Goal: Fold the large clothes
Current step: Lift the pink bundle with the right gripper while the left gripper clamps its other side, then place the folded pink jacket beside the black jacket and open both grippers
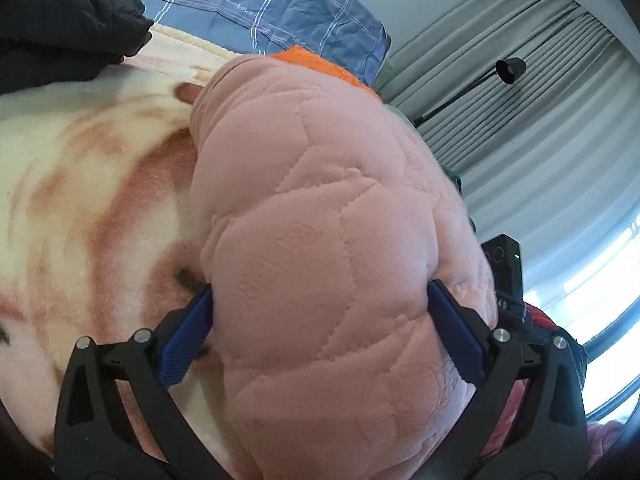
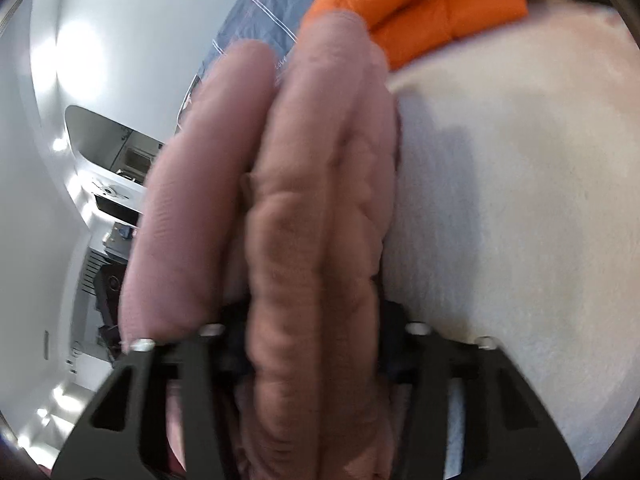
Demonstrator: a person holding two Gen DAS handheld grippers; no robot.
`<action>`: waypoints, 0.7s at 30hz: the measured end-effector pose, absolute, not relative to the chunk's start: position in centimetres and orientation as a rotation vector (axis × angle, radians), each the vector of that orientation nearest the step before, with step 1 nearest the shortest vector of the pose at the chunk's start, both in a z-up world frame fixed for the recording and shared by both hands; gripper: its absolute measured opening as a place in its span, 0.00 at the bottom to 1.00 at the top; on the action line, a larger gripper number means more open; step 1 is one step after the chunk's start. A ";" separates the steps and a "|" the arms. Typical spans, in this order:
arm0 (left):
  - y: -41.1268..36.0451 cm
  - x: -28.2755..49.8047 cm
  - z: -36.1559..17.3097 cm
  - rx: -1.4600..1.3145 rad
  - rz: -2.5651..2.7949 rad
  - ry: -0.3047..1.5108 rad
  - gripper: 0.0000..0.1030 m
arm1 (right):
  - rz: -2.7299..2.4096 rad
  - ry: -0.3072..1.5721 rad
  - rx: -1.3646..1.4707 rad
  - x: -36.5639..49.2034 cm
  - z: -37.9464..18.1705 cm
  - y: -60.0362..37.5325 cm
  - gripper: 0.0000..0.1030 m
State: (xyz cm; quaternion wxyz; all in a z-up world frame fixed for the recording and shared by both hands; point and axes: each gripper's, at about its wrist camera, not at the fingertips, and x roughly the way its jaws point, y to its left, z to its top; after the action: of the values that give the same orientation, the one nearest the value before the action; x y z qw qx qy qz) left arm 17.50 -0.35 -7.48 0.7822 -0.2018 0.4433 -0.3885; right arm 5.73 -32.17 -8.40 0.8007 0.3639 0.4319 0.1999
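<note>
A thick pink quilted fleece garment point(image 1: 328, 220) is bunched into a folded bundle over the bed. My left gripper point(image 1: 320, 308) is shut on it: its blue fingers point(image 1: 188, 332) press both sides of the bundle. In the right wrist view the same pink garment point(image 2: 312, 240) hangs in folded layers, blurred. My right gripper point(image 2: 312, 344) is shut on it, and the fabric hides its fingertips. The other gripper's black body point(image 1: 506, 276) shows behind the bundle in the left wrist view.
A cream and brown plush blanket point(image 1: 88, 200) covers the bed; it also shows in the right wrist view point(image 2: 520, 220). An orange puffer jacket point(image 2: 432, 4) lies beyond. A black garment point(image 1: 60, 20), a blue checked duvet point(image 1: 248, 0), grey curtains point(image 1: 540, 112) and a floor lamp point(image 1: 508, 70) stand farther off.
</note>
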 end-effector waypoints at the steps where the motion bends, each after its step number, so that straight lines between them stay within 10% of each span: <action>1: -0.6 17.1 -6.9 -0.428 -0.836 0.937 0.95 | 0.419 0.896 0.740 5.2 -7.3 -31.9 0.34; 21: 1.9 24.4 12.2 -0.296 -0.784 0.518 0.88 | 0.605 0.594 0.622 19.6 8.6 -30.9 0.32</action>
State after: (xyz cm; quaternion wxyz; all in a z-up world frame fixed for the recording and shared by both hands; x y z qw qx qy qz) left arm 24.36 1.88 12.23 0.8812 -0.1421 0.2485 -0.3762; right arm 19.57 -30.85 8.59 0.8649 0.2968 0.2834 0.2890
